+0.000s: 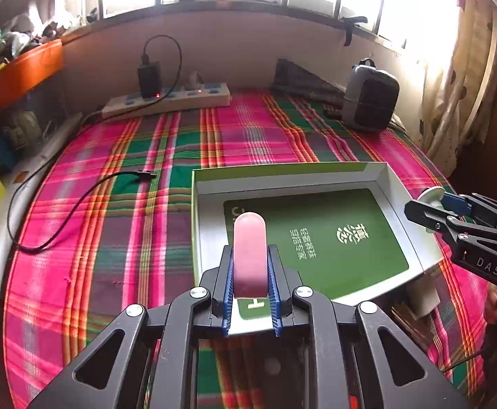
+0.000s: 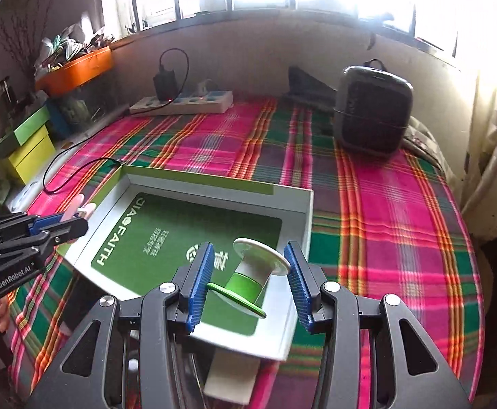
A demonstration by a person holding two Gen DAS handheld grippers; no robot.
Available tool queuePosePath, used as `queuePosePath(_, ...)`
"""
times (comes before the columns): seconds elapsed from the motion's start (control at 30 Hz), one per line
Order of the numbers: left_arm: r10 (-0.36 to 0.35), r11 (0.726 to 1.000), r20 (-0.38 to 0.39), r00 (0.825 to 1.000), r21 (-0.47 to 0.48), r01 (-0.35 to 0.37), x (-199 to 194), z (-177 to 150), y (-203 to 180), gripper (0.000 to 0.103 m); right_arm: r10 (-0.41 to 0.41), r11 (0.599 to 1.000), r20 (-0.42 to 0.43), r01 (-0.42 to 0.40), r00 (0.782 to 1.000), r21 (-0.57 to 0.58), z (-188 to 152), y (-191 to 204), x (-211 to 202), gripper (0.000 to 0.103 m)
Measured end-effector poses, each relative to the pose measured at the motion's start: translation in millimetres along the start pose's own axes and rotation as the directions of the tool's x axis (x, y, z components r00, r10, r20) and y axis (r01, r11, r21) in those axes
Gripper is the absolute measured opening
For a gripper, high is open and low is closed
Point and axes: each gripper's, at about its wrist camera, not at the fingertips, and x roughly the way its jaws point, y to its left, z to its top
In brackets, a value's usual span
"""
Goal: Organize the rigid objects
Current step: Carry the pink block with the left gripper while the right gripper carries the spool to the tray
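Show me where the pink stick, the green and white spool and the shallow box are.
pink stick (image 1: 249,255), left wrist view, middle of its shaft between the pads
green and white spool (image 2: 252,270), right wrist view, on its core
shallow box (image 2: 303,218), right wrist view, right wall

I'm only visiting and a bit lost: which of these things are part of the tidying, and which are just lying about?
Part of the job:
- pink rounded piece, clamped in the left gripper
- white-and-green spool, between the right gripper pads
- open box with a green card

Just lying about:
- power strip and black charger
- loose black cable
- grey speaker-like box
- orange bin
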Motion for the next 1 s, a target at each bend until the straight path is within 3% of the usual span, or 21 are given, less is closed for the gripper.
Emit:
queuePosePath(0.5,0.022,0.999,-0.052,0.998,0.030,-0.020,44.2,14.1,-7.0,0.017,0.015,0.999,-0.068,-0.018,0.998,-0.048,12.6,2.1,53.4,0.044)
queuePosePath(1.0,0.031,0.999,-0.070,0.997,0.032,-0.029,57.1,10.9,-6.4,0.017,-0.014,0.996,-0.087,0.007,0.996,-0.084,10.3,4.3,73.0,0.044)
